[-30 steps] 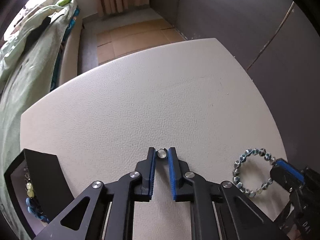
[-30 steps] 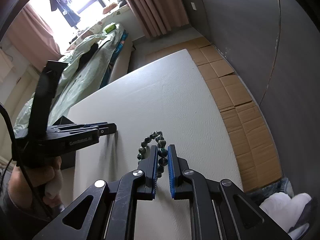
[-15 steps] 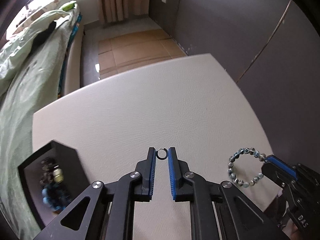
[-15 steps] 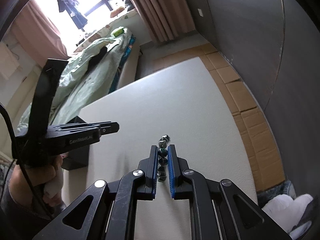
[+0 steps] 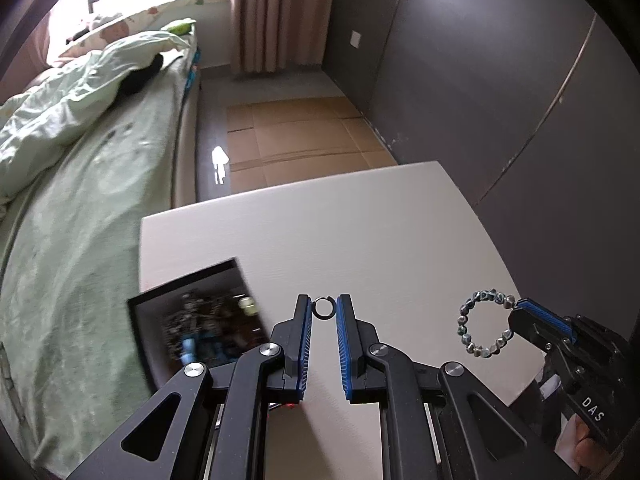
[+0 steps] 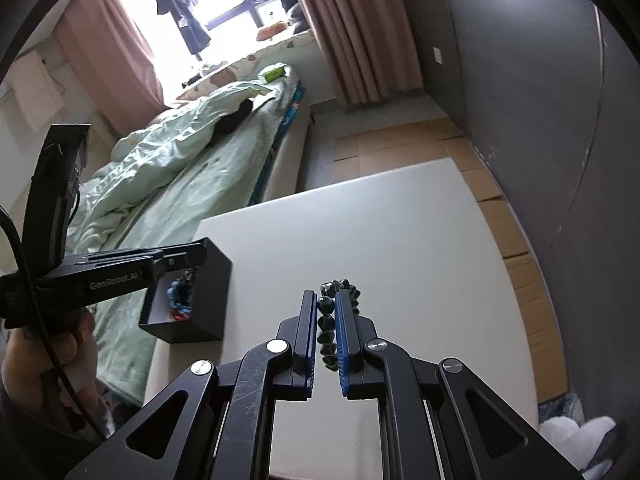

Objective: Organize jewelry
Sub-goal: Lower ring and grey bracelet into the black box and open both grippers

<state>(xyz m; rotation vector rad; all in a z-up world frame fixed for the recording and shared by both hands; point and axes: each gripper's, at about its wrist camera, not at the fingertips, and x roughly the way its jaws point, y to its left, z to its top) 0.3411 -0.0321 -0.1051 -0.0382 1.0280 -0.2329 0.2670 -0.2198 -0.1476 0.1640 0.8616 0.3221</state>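
Jewelry is in mid-carry toward a black box (image 5: 144, 332) at the left edge of a white worktop (image 5: 360, 240), beside a bed (image 5: 80, 220). Left tongs (image 5: 324, 307) pinch 1 small dark ring (image 5: 323, 307) at their tips, above the worktop just right of the box. Right tongs (image 6: 326, 304) are clamped narrowly on 1 bracelet of dark beads (image 6: 326, 322), which hangs free, well right of the box. Judging by this, the next move calls for lowering each piece over the box, which already holds blue beads (image 6: 178, 294), then parting the tongs.
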